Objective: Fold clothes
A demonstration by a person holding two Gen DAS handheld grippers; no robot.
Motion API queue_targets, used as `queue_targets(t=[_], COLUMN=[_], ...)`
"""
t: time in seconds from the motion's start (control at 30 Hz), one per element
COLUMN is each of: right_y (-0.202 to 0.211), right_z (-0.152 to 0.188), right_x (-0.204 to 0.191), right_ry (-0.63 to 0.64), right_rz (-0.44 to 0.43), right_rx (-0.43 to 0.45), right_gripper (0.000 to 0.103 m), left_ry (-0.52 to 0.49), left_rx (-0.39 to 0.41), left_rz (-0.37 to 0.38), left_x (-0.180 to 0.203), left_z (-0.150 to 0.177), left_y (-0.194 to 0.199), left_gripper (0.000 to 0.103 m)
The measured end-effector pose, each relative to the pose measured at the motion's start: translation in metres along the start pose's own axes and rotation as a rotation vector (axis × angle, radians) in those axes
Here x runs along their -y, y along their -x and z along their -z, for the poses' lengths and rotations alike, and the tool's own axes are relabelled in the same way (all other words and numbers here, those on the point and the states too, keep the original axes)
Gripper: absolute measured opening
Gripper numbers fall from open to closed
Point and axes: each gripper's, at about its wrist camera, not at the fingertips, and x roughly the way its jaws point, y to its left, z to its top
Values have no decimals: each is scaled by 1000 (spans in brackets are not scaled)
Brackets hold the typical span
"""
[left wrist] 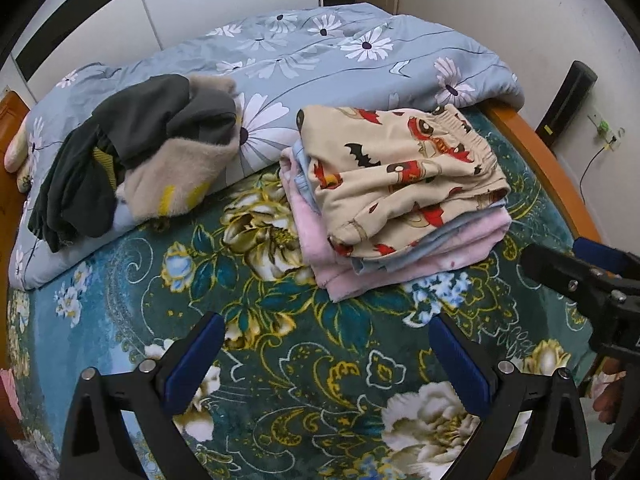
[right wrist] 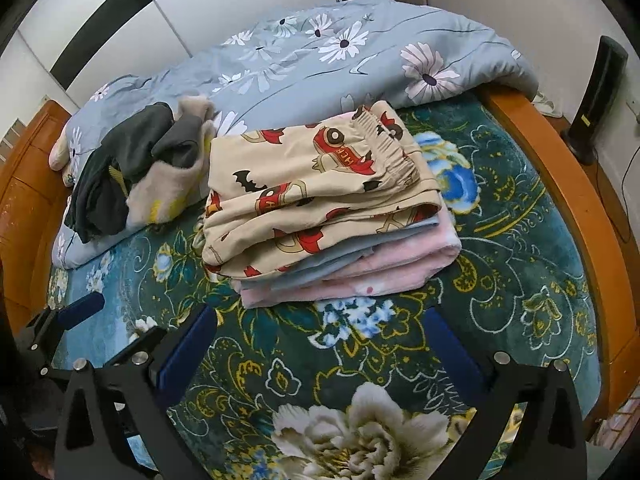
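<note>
A folded stack lies on the bed: beige printed trousers point(left wrist: 404, 172) on top of pale blue and pink garments point(left wrist: 420, 256). The stack also shows in the right wrist view point(right wrist: 320, 200). An unfolded heap of dark grey and beige fleece clothes point(left wrist: 140, 152) point(right wrist: 140, 168) rests on the quilt at the left. My left gripper point(left wrist: 326, 332) is open and empty, just in front of the stack. My right gripper point(right wrist: 320, 324) is open and empty, close to the stack's near edge. The right gripper also shows at the right edge of the left wrist view point(left wrist: 580, 280).
A teal floral blanket point(left wrist: 280, 360) covers the bed. A blue daisy-print quilt point(left wrist: 320, 56) is bunched along the far side. An orange wooden bed frame point(right wrist: 560, 184) rims the right. A black tower device point(right wrist: 596, 100) and cable stand by the wall.
</note>
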Motion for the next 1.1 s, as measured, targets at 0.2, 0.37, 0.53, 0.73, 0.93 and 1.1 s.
queue_targets(t=[0.2, 0.37, 0.53, 0.73, 0.93, 1.1], right_y=[2, 0, -1, -2, -4, -3], right_z=[2, 3, 4, 3, 5, 7], right_x=[-1, 2, 3, 3, 4, 3], right_ry=[25, 25, 25, 45, 54, 69], right_rz=[11, 11, 14, 22, 29, 34], right_rx=[13, 4, -7, -23, -45, -53], right_gripper=[103, 103, 103, 103, 103, 103], left_ry=[7, 6, 37, 46, 68, 86], left_rx=[3, 19, 18, 12, 2, 0], left_rz=[-29, -42, -39, -29, -17, 6], left_x=[-2, 1, 2, 5, 4, 4], left_z=[-2, -6, -10, -10, -10, -9], left_y=[1, 3, 1, -1, -1, -1], left_gripper=[103, 103, 103, 103, 103, 103])
